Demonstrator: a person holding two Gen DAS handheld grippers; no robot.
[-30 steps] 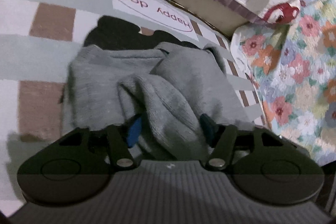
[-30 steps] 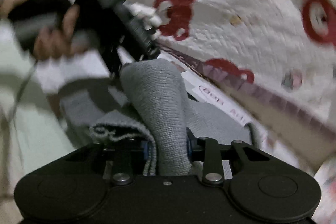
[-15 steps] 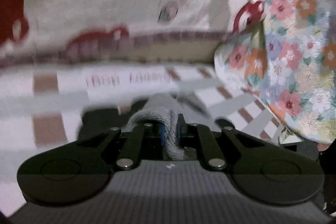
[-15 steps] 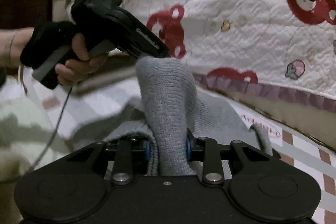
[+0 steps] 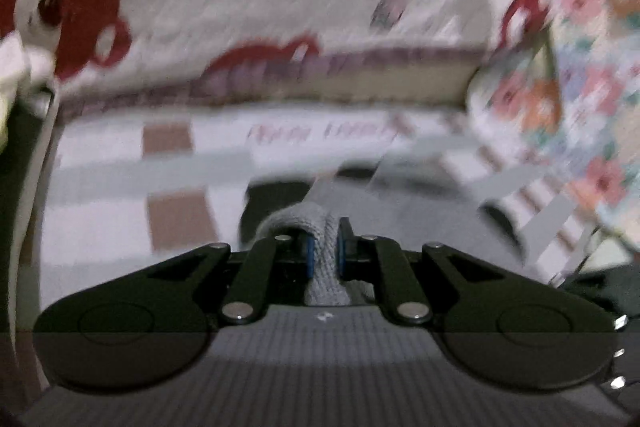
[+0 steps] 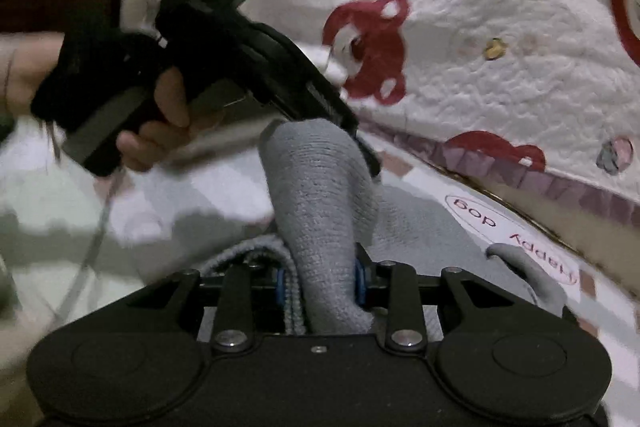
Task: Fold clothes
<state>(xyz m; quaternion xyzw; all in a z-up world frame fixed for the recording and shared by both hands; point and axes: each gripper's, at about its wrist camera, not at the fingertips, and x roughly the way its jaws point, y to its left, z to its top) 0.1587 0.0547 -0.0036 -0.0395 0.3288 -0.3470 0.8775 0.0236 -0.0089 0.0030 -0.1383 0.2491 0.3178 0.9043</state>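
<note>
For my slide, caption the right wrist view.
Both grippers pinch a grey knit garment above the checked bedsheet.

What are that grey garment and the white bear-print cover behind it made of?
The grey garment looks like soft knitted fabric, perhaps wool or cotton: fine ribbed rows, matte. The bear-print cover seems a quilted cotton bedspread: puckered stitching, printed red bears.

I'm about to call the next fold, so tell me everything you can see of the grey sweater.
The grey sweater is a soft ribbed knit, bunched, not flat. Both grippers are shut on it: the right gripper on a thick raised fold, the left gripper on a thinner band. The rest lies crumpled on the checked blanket.
</note>
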